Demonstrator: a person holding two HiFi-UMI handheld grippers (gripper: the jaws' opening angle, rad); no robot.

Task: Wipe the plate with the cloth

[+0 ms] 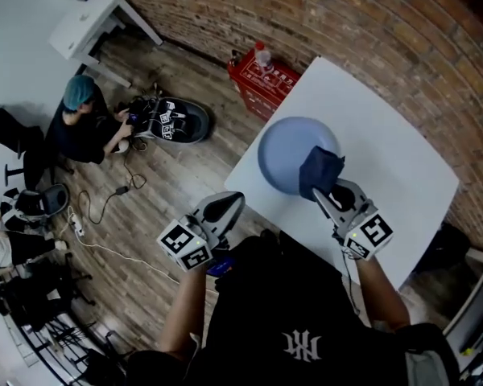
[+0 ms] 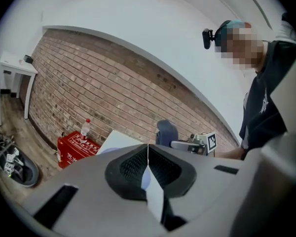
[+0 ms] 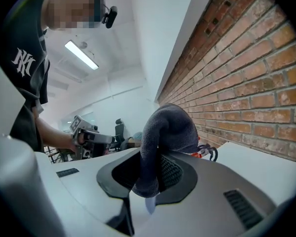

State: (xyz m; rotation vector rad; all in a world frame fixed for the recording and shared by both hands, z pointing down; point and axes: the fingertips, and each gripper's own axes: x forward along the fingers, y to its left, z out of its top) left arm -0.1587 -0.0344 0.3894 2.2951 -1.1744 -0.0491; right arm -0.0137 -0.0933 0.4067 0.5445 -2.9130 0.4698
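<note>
Far left on the wood floor (image 1: pixel 185 175) a person (image 1: pixel 84 123) sits w/ some gear, a white desk (image 1: pixel 97 18) behind them by the wall.

Next over, my left tongs (image 1: pixel 225 207) hang over the floor, off the table's near edge and close to my body. Left gripper view: jaws pressed together tip to tip, nothing btwn them (image 2: pixel 148 157). They're apart from the plate, not touching it or the cloth.

Past those, a red box (image 1: pixel 262 79) stands on the floor against the table's far-left side, clear bottle (image 1: pixel 262 55) w/ red cap upright on top of it.

Then the white table (image 1: pixel 386 143), set corner-on to me, brick wall (image 1: pixel 346 22) behind and to the right. The blue plate (image 1: pixel 286 151) sits flat on it near the left corner, close to the edge.

The cloth (image 1: pixel 319 171), dark blue and bunched up, lies over the plate's right rim in head view; can't tell how hard it presses on the plate.

Furthest right, my right tongs (image 1: pixel 332 198) are clamped on that cloth. Right gripper view shows it pinched btwn the jaws (image 3: pixel 149 181), the fabric (image 3: pixel 165 137) rising in a hump above the tips and folding over, a short end hanging below the pinch. These tongs sit just off the plate's right rim, over the table.
</note>
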